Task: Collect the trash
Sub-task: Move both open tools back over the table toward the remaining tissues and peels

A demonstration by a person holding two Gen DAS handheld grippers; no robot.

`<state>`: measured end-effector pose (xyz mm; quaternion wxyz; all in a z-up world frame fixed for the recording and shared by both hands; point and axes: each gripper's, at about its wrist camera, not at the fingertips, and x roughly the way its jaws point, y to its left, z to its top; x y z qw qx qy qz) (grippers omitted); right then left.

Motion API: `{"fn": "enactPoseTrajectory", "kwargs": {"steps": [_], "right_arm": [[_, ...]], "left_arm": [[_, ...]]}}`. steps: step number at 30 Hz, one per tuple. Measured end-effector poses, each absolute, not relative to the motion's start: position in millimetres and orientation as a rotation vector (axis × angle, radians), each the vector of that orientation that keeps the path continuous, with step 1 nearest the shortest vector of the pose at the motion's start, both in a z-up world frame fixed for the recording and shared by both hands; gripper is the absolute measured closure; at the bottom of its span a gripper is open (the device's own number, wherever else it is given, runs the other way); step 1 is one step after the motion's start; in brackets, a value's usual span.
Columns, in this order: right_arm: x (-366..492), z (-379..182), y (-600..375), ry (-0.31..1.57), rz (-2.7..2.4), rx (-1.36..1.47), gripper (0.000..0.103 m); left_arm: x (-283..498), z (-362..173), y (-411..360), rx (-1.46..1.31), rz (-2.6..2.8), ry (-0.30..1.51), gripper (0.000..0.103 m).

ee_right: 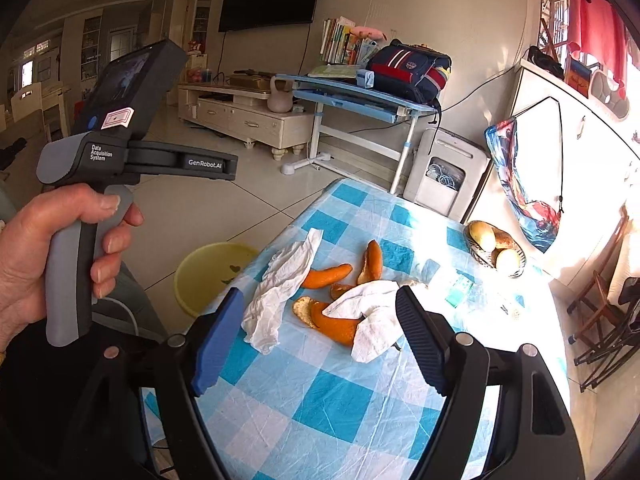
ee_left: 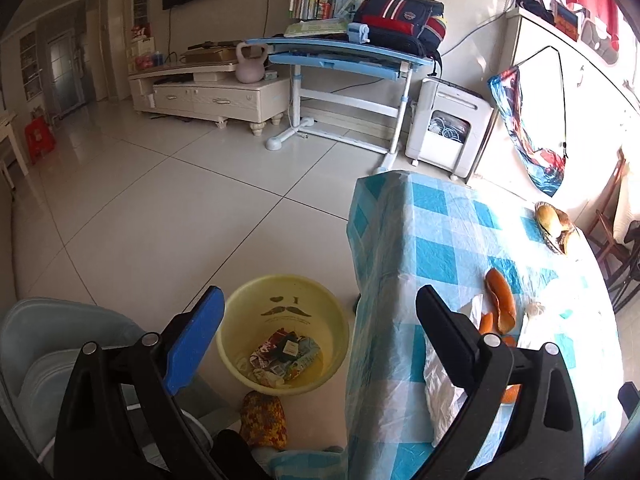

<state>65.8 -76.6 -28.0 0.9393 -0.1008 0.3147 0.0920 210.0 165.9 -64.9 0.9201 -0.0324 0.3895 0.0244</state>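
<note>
**Trash on table, both hand-held grippers spread and empty**

Trash sits mid-table: orange peels (ee_right: 326,276), curled and matte, about five pieces in the right wrist view, plus two crumpled white tissues (ee_right: 280,292), one draped over the nearest peel. The left wrist view shows only part of that pile, half hidden behind its own finger.

Only the left wrist view looks into the yellow plastic basin (ee_left: 284,292) on the floor beside the table: round, moustache print on the inner wall, crumpled wrappers (ee_left: 286,354) at the bottom. The right wrist view catches just its rim past the table edge.

Only the right wrist view shows the person's left hand (ee_right: 60,256) wrapped around the grey handle of the left hand-held gripper (ee_left: 320,308).

Left hand-held gripper: jaws wide apart, nothing between, over the basin and table edge. Right hand-held gripper (ee_right: 320,308): jaws apart, empty, above the peel pile, not touching.

Table (ee_right: 320,400): blue-and-white checked cloth, wrinkled, glossy. At the far corner, a small wire basket (ee_right: 494,248) with three round pale fruits.
</note>
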Motion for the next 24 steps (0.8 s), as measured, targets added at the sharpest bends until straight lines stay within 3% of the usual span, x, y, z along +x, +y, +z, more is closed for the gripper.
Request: {"fn": "enactPoseTrajectory", "kwargs": {"steps": [9,24], "right_arm": [[65,-58,-130,0.706,0.103,-0.094,0.028],[68,-73,-154,0.737,0.081,-0.004,0.028]], "left_arm": [[191,-92,98,0.123,-0.104,0.888,0.010],[199,-116,69,0.165,-0.131,0.955,0.010]]}}
